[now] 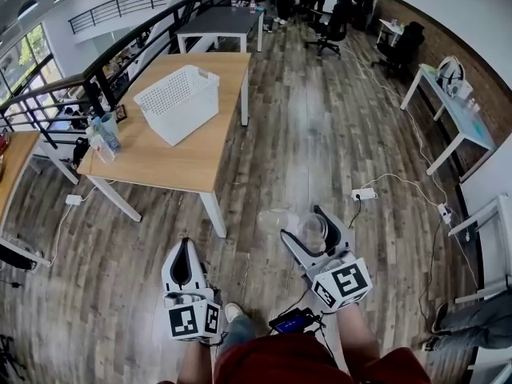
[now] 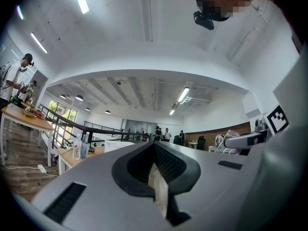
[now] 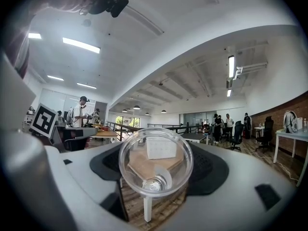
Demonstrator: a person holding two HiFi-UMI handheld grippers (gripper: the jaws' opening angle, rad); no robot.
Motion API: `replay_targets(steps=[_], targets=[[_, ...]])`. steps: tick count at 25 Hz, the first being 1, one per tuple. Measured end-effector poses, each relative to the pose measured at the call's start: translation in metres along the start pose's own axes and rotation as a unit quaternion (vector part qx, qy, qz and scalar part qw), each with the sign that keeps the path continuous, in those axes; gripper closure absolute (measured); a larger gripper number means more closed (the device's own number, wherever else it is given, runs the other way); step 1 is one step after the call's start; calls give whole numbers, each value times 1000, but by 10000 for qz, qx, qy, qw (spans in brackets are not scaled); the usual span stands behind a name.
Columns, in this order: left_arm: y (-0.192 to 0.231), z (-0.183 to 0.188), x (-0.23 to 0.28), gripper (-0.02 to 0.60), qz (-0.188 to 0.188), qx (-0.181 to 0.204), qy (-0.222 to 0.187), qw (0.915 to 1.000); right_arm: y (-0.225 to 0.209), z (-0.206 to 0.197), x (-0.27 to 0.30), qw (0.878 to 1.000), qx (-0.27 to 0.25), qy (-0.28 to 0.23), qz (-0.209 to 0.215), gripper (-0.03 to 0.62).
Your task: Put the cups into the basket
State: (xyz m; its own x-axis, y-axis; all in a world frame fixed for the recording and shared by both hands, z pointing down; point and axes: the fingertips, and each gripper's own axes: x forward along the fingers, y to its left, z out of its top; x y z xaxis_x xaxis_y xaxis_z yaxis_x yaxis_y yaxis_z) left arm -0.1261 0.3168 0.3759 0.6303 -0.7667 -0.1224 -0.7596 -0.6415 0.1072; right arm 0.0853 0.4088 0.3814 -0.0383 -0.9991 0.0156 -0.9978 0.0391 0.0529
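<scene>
A clear round plastic cup (image 3: 155,163) is being gripped by the right tongs (image 1: 314,224), lower centre; the left tongs (image 1: 186,248), lower left, are being held shut, empty.

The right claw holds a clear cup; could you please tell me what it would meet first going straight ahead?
Probably the near edge of the light wooden table, with the white perforated basket beyond; depth is unclear.

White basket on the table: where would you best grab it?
Probably the top rim of the basket, from above: it stands upright and open on the table, and its thin wall should fit between a tool's jaws; the body looks too wide.
</scene>
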Motion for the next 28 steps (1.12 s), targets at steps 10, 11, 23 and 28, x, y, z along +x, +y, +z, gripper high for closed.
replay_targets(steps=[10, 11, 23, 28], targets=[[72, 4, 17, 581, 119, 4, -56, 9999, 39, 7, 64, 9998, -159, 88, 92, 235], [79, 5, 18, 581, 136, -1, -57, 9999, 43, 8, 71, 9998, -174, 95, 103, 235], [133, 12, 27, 581, 161, 71, -78, 9998, 81, 18, 120, 9997, -172, -25, 163, 235], [143, 14, 28, 581, 222, 63, -93, 9997, 88, 21, 130, 9996, -148, -86, 242, 235]])
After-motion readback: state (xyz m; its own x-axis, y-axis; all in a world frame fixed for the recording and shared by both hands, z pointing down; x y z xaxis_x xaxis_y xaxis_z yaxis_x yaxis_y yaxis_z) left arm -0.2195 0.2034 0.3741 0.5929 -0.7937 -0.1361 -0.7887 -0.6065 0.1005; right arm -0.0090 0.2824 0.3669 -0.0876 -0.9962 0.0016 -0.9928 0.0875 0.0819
